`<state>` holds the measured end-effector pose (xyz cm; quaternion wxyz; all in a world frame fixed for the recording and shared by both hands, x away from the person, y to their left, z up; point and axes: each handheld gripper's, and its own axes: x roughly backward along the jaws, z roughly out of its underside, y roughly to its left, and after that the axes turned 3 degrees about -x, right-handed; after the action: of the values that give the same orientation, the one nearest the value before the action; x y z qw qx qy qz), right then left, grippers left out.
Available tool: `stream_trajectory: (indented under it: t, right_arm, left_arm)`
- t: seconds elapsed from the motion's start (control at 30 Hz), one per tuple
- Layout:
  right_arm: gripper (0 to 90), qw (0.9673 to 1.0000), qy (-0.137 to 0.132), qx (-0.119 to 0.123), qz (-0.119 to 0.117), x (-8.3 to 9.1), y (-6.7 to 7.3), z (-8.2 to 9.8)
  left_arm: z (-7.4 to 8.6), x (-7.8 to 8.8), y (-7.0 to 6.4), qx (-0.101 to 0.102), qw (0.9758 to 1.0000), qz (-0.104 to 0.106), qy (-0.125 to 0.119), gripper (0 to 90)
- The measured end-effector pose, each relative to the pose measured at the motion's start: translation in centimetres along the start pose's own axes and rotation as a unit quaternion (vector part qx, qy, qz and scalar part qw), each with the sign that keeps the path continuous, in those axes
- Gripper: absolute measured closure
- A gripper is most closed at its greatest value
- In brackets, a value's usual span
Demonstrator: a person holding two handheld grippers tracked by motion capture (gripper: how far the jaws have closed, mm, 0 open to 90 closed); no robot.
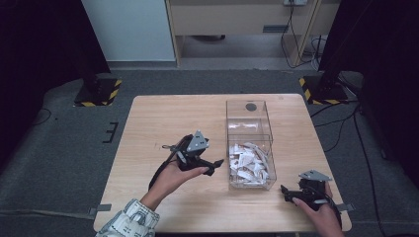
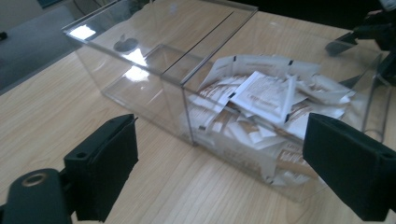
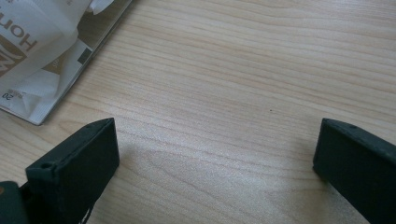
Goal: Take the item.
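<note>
Ahead of my left tool (image 2: 219, 154) the clear box (image 2: 187, 88) blocks the way, its near half heaped with sachets (image 2: 261, 93). Bare tabletop (image 3: 224, 84) lies open before my right tool (image 3: 215, 154).

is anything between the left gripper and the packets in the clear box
Yes. The left gripper, jaws open and empty, is held beside the clear box, whose near side wall stands between it and the white packets. The packet compartment looks open on top, so coming in from above would probably be unobstructed.
</note>
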<state>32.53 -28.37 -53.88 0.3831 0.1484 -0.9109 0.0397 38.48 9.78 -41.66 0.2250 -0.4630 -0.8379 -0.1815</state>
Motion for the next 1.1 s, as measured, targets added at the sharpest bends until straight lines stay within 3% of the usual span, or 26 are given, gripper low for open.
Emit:
stream_trajectory:
  t: [0.33, 0.7, 0.93, 1.1]
  right_arm:
    - [0.6, 1.0000, 0.000, 0.000, 0.000, 0.0, 0.0, 0.0]
    - [0.6, 1.0000, 0.000, 0.000, 0.000, 0.0, 0.0, 0.0]
    - [0.7, 1.0000, 0.000, -0.001, 0.001, 0.0, 0.0, 0.0]
    - [0.6, 1.0000, 0.000, 0.000, 0.000, 0.0, 0.0, 0.0]
  left_arm:
    - [-2.3, -2.0, -1.8, -0.018, 0.9994, 0.030, -0.005, 20.4]
    - [-3.4, -5.4, -3.3, -0.034, 0.9974, 0.057, 0.027, 36.1]
    - [-3.3, -6.5, -3.8, -0.039, 0.9967, 0.057, 0.043, 42.7]
    - [-3.3, -7.2, -3.9, -0.037, 0.9963, 0.057, 0.052, 52.7]
